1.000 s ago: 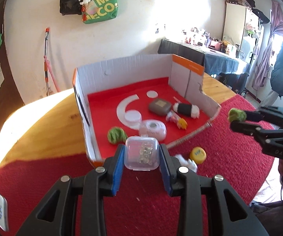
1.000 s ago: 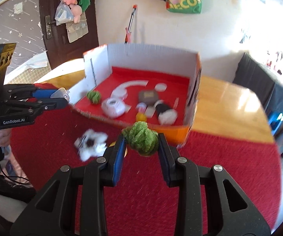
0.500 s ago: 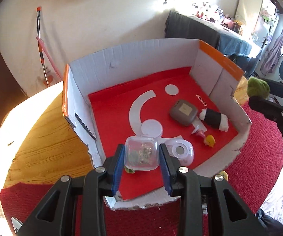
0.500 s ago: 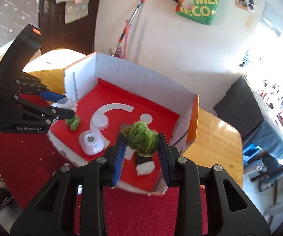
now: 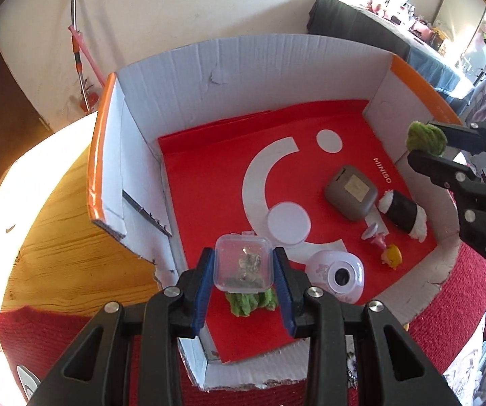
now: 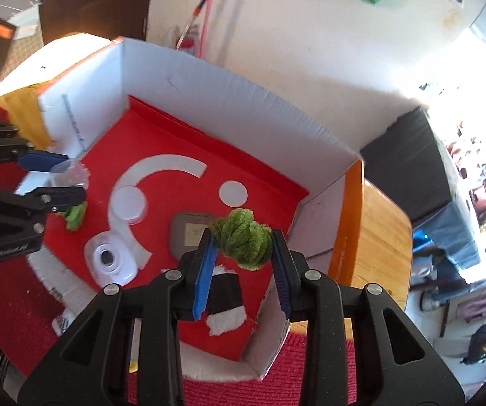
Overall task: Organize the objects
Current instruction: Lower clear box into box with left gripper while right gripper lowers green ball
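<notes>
My left gripper is shut on a small clear plastic box with bits inside, held over the near left of the red-floored cardboard box. A green fuzzy ball lies on the box floor right under it. My right gripper is shut on a second green fuzzy ball, above the grey case at the box's right side. In the left wrist view that right gripper hangs over the right wall with its ball. The left gripper shows at the left of the right wrist view.
Inside the box lie a grey case, a black-and-white plush roll, a white tape dispenser, a small yellow piece and a pink piece. The box stands on a red mat over a wooden table.
Both grippers moved from above the red mat to over the box's inside, tilting downward. Each still holds its object. The left one now hangs above the green ball on the floor.
</notes>
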`<action>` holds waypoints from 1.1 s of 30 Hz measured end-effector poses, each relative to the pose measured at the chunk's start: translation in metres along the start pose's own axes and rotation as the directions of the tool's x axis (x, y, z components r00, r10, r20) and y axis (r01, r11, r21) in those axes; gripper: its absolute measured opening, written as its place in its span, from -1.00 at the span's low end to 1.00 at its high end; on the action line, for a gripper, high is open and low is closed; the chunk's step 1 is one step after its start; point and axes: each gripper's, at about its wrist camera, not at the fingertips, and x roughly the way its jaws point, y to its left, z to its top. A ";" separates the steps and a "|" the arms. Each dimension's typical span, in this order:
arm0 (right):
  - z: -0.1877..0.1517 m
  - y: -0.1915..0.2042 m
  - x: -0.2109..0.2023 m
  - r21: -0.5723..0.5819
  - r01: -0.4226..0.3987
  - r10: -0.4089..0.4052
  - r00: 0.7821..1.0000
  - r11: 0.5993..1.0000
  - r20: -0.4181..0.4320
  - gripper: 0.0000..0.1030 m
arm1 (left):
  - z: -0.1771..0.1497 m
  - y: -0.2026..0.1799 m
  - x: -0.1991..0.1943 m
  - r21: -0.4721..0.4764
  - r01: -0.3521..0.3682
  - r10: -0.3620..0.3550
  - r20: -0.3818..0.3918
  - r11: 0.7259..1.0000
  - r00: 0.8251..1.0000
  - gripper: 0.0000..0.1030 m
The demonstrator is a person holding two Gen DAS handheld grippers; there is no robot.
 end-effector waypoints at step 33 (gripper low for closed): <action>0.000 -0.001 0.074 0.000 0.038 -0.036 0.962 0.999 -0.272 -0.40 | 0.022 0.001 0.034 -0.009 -0.036 0.035 -0.094 0.999 0.995 -0.30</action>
